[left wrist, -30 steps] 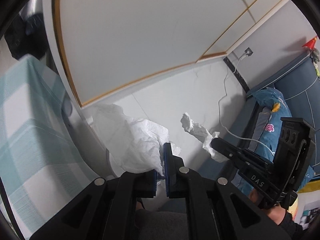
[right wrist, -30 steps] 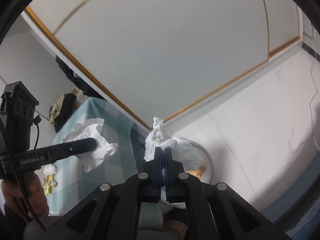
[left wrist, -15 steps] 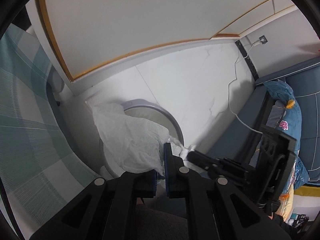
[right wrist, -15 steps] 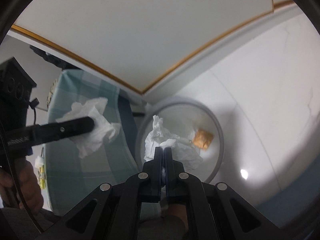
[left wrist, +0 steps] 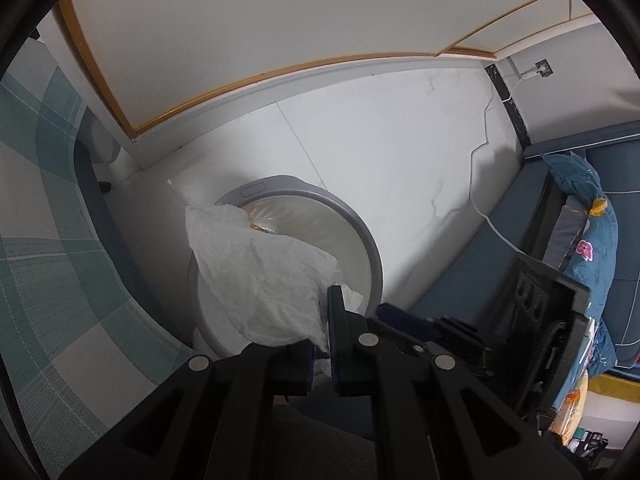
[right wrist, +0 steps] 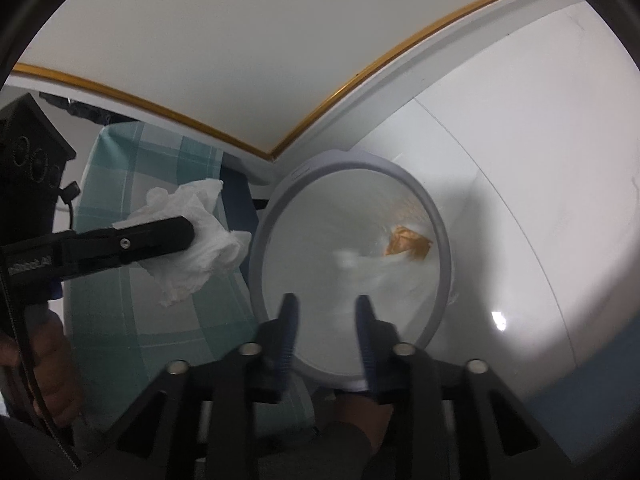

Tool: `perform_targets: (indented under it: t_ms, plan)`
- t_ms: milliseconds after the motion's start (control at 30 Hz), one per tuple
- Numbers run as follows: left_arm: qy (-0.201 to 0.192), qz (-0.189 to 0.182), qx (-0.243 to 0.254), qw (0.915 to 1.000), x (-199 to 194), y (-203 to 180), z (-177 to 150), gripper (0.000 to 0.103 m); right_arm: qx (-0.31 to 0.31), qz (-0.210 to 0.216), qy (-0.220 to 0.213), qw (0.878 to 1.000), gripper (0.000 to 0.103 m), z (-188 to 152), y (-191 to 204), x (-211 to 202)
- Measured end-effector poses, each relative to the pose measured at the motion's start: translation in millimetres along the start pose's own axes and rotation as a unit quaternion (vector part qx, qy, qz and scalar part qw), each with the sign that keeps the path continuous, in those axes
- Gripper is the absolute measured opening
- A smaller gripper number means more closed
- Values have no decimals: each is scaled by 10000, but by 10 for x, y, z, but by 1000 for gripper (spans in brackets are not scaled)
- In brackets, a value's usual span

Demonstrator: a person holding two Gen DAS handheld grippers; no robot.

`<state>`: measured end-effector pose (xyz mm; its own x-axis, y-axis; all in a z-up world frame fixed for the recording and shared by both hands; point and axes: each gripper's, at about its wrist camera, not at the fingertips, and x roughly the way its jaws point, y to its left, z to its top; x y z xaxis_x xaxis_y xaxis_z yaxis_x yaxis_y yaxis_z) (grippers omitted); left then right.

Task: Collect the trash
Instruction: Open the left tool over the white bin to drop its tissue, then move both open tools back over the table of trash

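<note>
Both views are fisheye: straight trim bows into curves and a black ring cuts the corners. The light is soft, even and indoor, a little dim in the left wrist view, where the floor [left wrist: 380, 152] looks grey. In the right wrist view the floor [right wrist: 552, 208] is overexposed, with a small bright glare spot low on the right. The tissue [right wrist: 372, 268] inside the bin [right wrist: 256, 248] is smeared by motion blur. Tongs [right wrist: 325, 312] show dark, nearly featureless.

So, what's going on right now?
Left gripper shut on tissue. Right gripper just opened, empty; its tissue in bin. Nothing blocking.
</note>
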<state>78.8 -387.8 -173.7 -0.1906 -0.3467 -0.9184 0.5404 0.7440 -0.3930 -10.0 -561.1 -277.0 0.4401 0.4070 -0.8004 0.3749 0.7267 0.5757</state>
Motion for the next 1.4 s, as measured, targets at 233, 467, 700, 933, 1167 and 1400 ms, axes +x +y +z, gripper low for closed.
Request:
perform_targets:
  t_ms: [233, 467, 700, 933, 1167, 1400]
  plan:
    - [201, 98, -94, 9997, 124, -1, 9, 2, -14, -295, -220, 9993, 65, -2, -52, -162]
    - [343, 145, -137, 9992, 174, 30, -14, 2, -80, -707, -566, 9959, 73, 30, 47, -412]
    - [597, 235, -64, 9979, 269, 6, -50, 3, -126, -925, -731, 9929, 78, 59, 114, -523]
    - [661, 320, -122, 9972, 271, 11, -81, 27, -73, -985, -802, 9919, 80, 59, 132, -576]
    - [424, 384, -216, 9981, 206, 32, -88, 28, -35, -998, -910, 9908, 81, 26, 163, -620]
    - [-218, 647, 88, 9976, -106, -72, -156, 28, -73, -960, -1064, 9897, 81, 32, 271, -777]
